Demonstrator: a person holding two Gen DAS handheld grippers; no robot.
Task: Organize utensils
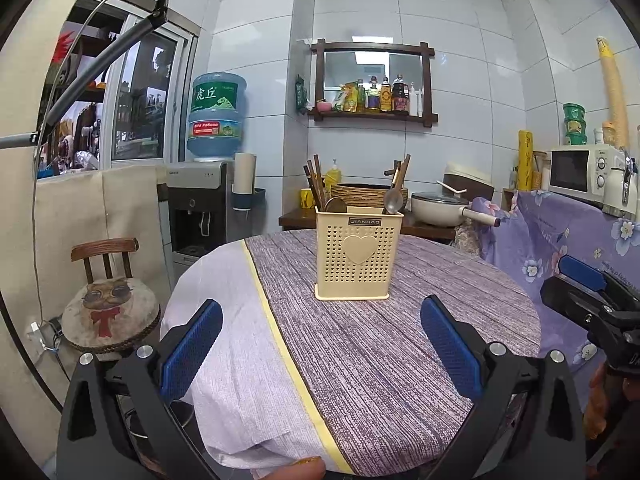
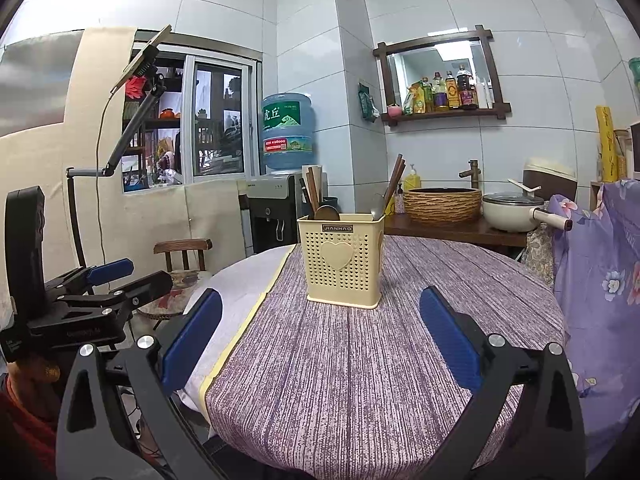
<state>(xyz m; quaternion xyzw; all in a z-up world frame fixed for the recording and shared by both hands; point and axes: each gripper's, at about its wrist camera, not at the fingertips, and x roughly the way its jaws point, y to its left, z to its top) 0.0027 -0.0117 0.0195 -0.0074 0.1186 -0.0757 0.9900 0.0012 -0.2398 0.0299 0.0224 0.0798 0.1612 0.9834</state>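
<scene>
A: Where are the utensils?

B: In the holder [image 1: 353, 255], a cream perforated box with a heart on its front, standing upright on the worktop [image 1: 384, 352] toward its far side. Chopsticks [image 1: 314, 184] and a wooden spoon [image 1: 335, 205] lean in its left part; a metal spoon [image 1: 393, 201] and more dark sticks lean in its right part.

A: And the left gripper [image 1: 320, 344]?

B: It hangs over the near edge of the worktop, its blue-padded fingers [image 1: 192, 348] spread wide with nothing between them. It is well short of the holder and touches nothing.

A: The right gripper [image 2: 320, 344]?

B: Much the same: fingers [image 2: 450, 336] wide apart and empty, aimed at the holder [image 2: 341, 265] from the near side, not in contact with it.

A: Can each camera see the other gripper?

B: Yes. The left wrist view shows the right one at its right edge, and the right wrist view shows the left one at its left edge, with a hand under it.

A: What covers the worktop?

B: A purple streaked cloth [image 2: 360, 360]; on the left, a pale cloth [image 1: 240, 340] with a yellow strip between the two. No utensils lie on either.

A: Anything beside it?

B: A chair [image 1: 108, 300] with a cat cushion to the left, and a floral sheet [image 2: 600, 280] to the right.
</scene>
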